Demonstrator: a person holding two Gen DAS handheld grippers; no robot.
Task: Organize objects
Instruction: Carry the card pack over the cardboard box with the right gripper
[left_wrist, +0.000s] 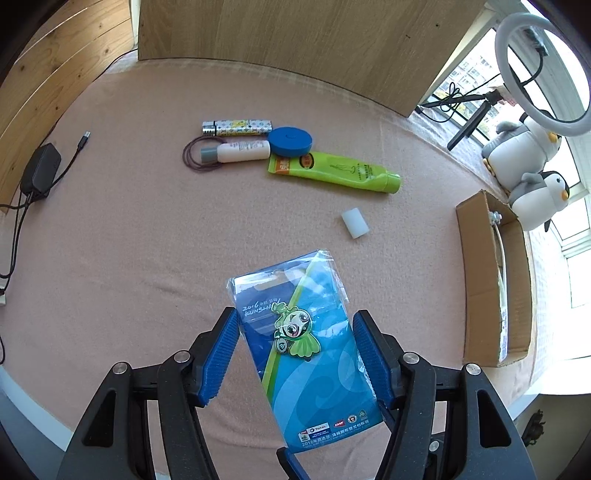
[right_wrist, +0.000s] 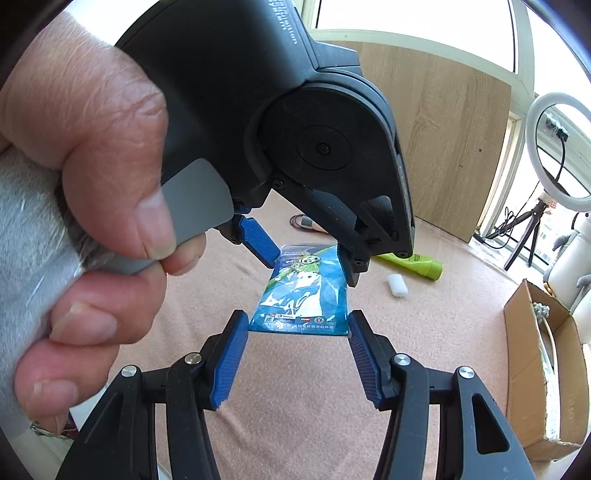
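Left wrist view, read from left to right with the blue packet (left_wrist: 310, 347) as the landmark: far to the packet's upper left a black power adapter (left_wrist: 40, 172) with its cables lies at the edge of the pink blanket (left_wrist: 147, 229) that covers the surface. Above the packet, well apart from it, sits a cluster: a dark hair tie (left_wrist: 192, 155) looped around the grey cap of a white tube (left_wrist: 240, 150), a patterned lighter (left_wrist: 236, 127) just behind them, a blue round case (left_wrist: 290, 141) touching the tube's end, and a green tube (left_wrist: 332, 169) angled off to the right. Between that cluster and the packet, to the packet's upper right, lies a small white cylinder (left_wrist: 355, 223). The left hand-held gripper (left_wrist: 295, 332) pinches the packet across its width, both blue pads against its plastic edges, the cartoon pin on it facing up. Further right of the packet stands an open cardboard box (left_wrist: 480, 280), and beyond it two plush penguins (left_wrist: 532, 184) and a ring light (left_wrist: 543, 70) by the window. In the right wrist view a person's hand (right_wrist: 92, 206) grips the left tool, and the right hand-held gripper (right_wrist: 297, 332) nips the packet's lower edge at both corners, its pads touching the packet's sides.
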